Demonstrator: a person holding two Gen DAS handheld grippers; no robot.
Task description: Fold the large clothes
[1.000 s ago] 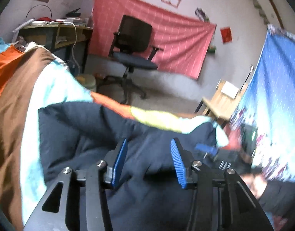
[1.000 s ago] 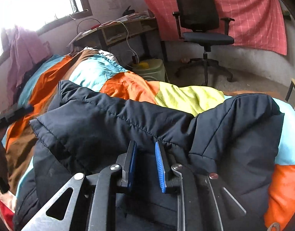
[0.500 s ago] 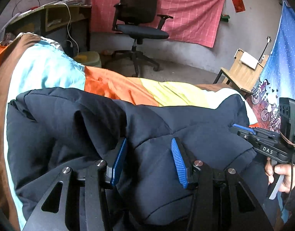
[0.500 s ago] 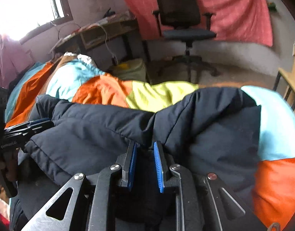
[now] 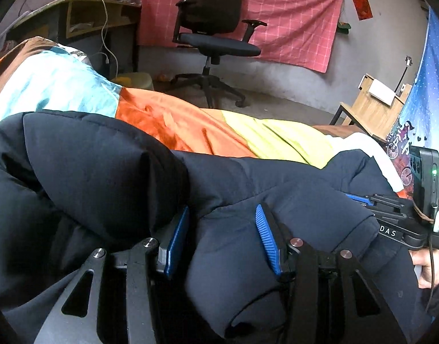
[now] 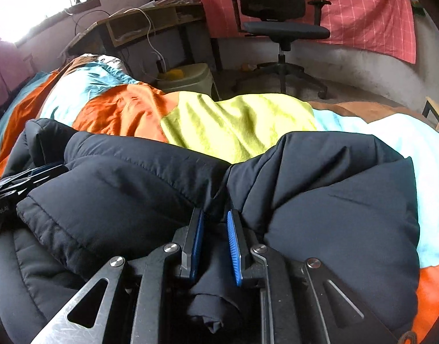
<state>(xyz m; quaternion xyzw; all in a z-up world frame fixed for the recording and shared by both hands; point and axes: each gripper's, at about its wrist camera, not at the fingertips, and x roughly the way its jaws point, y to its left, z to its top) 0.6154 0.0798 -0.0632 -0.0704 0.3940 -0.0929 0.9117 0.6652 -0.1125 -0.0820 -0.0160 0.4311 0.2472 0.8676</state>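
Bedroom with pink wall cloth, black office chair (image 5: 216, 25), cluttered table (image 6: 145, 23) by the window; bed under a patchwork quilt (image 6: 236, 120) of orange, yellow-green and pale blue. Dark navy padded jacket (image 5: 105, 160) lying bunched across the near part of the quilt, partly doubled over. Likely handling: soft, thick, springy fill, light for its bulk, smooth shell prone to sliding and puffing back open. Best taken at stitched hems or cuffs, not mid-panel. Left tool (image 5: 222, 238): half spread, pinching a fat roll of sleeve. Right tool (image 6: 215, 243): nearly pressed together, closing on a thin gathered fold of the same jacket.
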